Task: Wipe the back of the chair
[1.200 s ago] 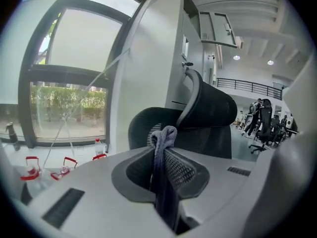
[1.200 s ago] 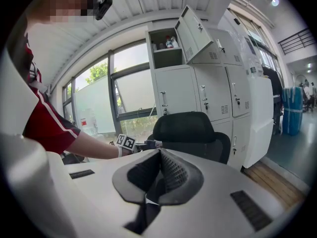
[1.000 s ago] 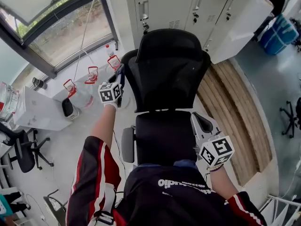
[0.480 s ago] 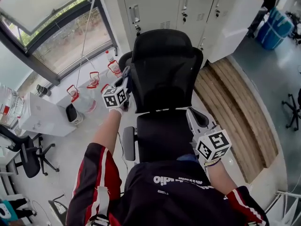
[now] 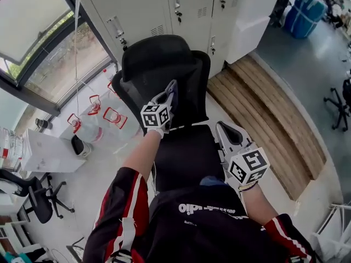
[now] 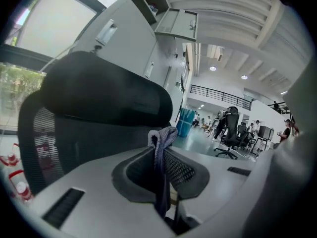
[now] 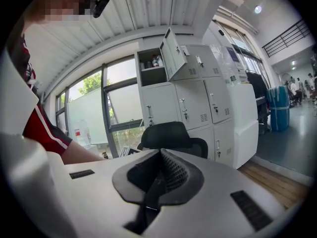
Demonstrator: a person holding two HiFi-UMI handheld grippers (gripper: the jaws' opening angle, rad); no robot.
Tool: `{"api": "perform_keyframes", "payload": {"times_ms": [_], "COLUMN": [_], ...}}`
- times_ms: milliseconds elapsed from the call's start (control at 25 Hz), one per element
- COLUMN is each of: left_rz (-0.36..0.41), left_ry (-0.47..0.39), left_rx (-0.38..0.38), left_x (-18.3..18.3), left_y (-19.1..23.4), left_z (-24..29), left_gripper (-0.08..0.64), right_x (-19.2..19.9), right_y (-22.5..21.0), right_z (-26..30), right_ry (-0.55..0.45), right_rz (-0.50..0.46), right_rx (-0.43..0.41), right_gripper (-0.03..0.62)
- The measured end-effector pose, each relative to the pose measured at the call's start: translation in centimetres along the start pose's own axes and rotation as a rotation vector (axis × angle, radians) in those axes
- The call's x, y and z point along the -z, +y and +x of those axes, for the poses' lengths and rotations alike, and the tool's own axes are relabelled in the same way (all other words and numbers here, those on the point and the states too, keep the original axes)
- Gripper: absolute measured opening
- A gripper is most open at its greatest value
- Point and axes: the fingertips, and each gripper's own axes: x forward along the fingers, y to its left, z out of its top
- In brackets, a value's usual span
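The black chair [image 5: 192,92] stands in front of the person, its seat [image 5: 184,155] nearest them and its headrest [image 5: 156,53] toward the grey lockers [image 5: 164,10] behind it. The left gripper [image 5: 171,89] is raised in front of the chair's backrest [image 6: 84,138], just below the headrest, with its jaws pinched on a grey-blue cloth [image 6: 161,143], a fold of which pokes up past the tips. No view settles whether the cloth touches the mesh. The rear face of the backrest is turned away from the head camera. The right gripper [image 5: 224,129] hangs low beside the seat's right edge, apart from the backrest, its jaws pressed together with nothing between them; its own view shows the chair small and distant past the tips. The person's body covers the seat's front edge and the chair's base. Clear jugs [image 5: 90,119] with red handles stand on the floor to the chair's left, and wooden planks [image 5: 263,108] lie to its right.
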Motion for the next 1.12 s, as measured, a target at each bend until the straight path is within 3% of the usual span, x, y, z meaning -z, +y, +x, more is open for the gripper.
{"api": "perform_keyframes", "payload": {"times_ms": [240, 480, 800, 1120], "left_rz": [-0.016, -0.046, -0.104, -0.13], "left_ry": [0.042, 0.095, 0.125, 0.105], "left_rx": [0.085, 0.131, 0.092, 0.026], "left_x": [3.4, 7.3, 11.1, 11.4], "left_y": [-6.7, -10.2, -9.0, -5.1], "left_z": [8.5, 14.7, 19.4, 17.9], "left_gripper": [0.057, 0.057, 0.057, 0.057], "right_x": [0.6, 1.8, 3.1, 3.3], "right_y": [-6.8, -11.8, -15.6, -14.6], "right_z": [-2.1, -3.8, -4.7, -3.1], "right_ry": [0.013, 0.037, 0.08, 0.104], "right_rz": [0.01, 0.032, 0.041, 0.03], "right_rx": [0.08, 0.153, 0.214, 0.179], "right_gripper": [0.014, 0.014, 0.014, 0.014]}}
